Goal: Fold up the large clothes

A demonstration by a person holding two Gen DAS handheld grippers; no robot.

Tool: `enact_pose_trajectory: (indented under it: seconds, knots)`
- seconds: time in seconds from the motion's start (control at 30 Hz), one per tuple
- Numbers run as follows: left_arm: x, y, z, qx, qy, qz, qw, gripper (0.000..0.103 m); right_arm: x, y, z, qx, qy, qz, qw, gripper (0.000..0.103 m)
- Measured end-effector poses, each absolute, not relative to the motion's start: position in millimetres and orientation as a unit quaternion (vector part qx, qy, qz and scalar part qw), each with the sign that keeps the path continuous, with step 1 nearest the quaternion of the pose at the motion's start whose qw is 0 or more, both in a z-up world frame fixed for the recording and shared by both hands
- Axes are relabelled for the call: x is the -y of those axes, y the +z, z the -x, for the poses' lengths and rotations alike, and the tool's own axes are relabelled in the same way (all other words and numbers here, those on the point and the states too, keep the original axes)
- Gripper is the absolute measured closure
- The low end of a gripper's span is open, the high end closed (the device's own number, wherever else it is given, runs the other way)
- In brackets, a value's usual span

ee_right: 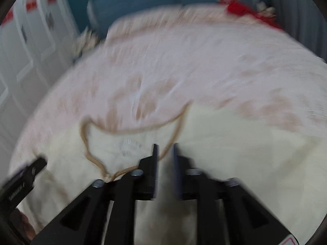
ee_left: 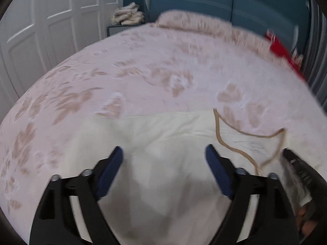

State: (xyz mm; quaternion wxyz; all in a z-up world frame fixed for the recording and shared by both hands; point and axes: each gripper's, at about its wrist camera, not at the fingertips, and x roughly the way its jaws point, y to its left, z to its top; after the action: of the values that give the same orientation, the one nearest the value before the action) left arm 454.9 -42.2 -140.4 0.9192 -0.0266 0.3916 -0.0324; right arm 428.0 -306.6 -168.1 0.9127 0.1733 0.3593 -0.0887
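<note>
Left gripper agape over cream garment; right gripper narrowly parted

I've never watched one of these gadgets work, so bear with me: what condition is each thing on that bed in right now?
Cream garment: spread on the bed, partly folded, tan neckline trim showing.
Left gripper: jaws wide open, nothing between them.
Right gripper: jaws narrowly parted, with pale cloth between them; too blurred to tell whether they grip it.
Floral bedspread: laid flat over the bed.
Red cloth: lying at the far edge.
</note>
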Motion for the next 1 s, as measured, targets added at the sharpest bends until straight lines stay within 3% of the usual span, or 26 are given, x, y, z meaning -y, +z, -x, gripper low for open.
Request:
enact_pose_trajectory:
  seconds: [0.03, 0.17, 0.3, 0.53, 0.73, 1.0]
  knots:
    - [27.6, -132.0, -439.9, -0.39, -0.039, 0.021, 0.92, 0.015, 315.3, -151.9, -398.1, -0.331, -0.085, -0.196, 0.919, 0.062]
    - [-4.6, -117.0, -391.3, -0.417, -0.071, -0.014, 0.906, 0.015, 336.8, -130.8, -299.9, -0.334, -0.087, -0.236, 0.908, 0.058]
    - [-48.7, -113.1, -317.0, -0.455, -0.1, -0.014, 0.885, 0.011, 349.6, -125.7, -178.7, -0.359, -0.118, -0.222, 0.899, 0.037]
    - [-153.7, -140.2, -191.9, -0.54, -0.07, 0.065, 0.837, 0.01, 361.6, -152.1, 23.4, -0.441, -0.174, -0.266, 0.839, 0.031]
    - [-208.7, -164.8, -140.0, -0.557, -0.048, 0.175, 0.81, 0.01, 354.0, -180.3, 85.9, -0.44, -0.172, -0.351, 0.809, 0.031]
    - [-170.4, -166.5, -151.2, -0.559, -0.101, 0.171, 0.805, 0.012, 339.5, -189.5, 54.5, -0.406, -0.146, -0.426, 0.795, 0.028]
